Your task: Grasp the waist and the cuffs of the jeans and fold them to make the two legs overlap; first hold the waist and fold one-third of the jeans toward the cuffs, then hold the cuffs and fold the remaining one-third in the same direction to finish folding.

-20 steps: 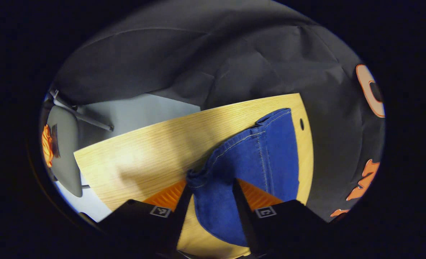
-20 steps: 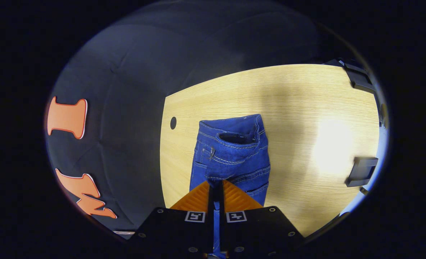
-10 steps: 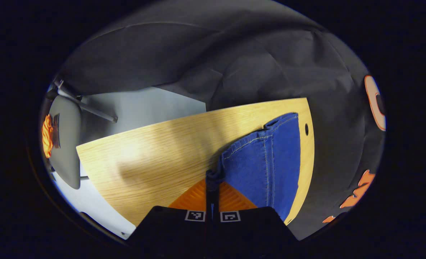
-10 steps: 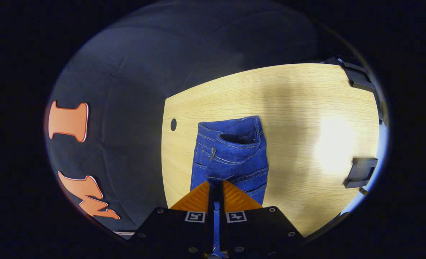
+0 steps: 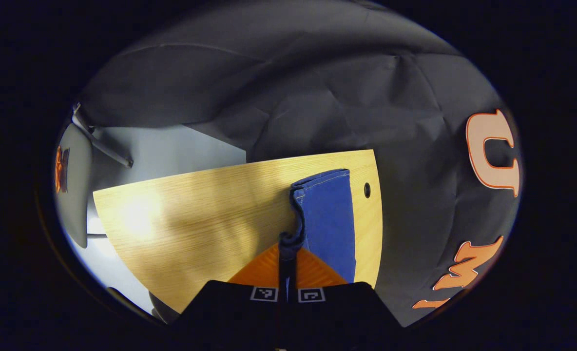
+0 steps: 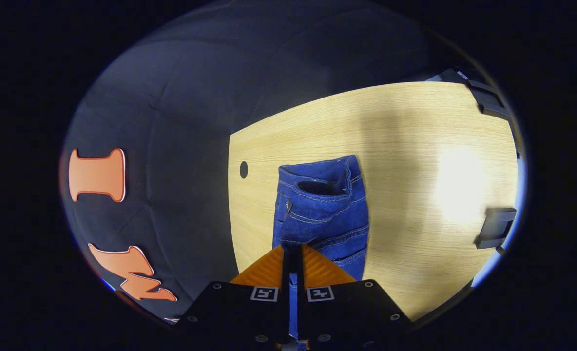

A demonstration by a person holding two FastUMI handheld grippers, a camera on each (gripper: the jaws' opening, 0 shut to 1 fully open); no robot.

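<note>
Since closing, left claw (image 5: 287, 253) and right claw (image 6: 292, 253) both clamp the jeans (image 6: 323, 209); no writing legible.

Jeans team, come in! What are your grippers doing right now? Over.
Left gripper shut on jeans edge. Right gripper shut on them too, waist end ahead. Jeans partly on wooden table. Nothing in the way.

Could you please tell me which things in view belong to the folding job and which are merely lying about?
Belonging to the job:
blue denim jeans
left tool
right tool

Lying about:
light wooden table
small dark block
</note>
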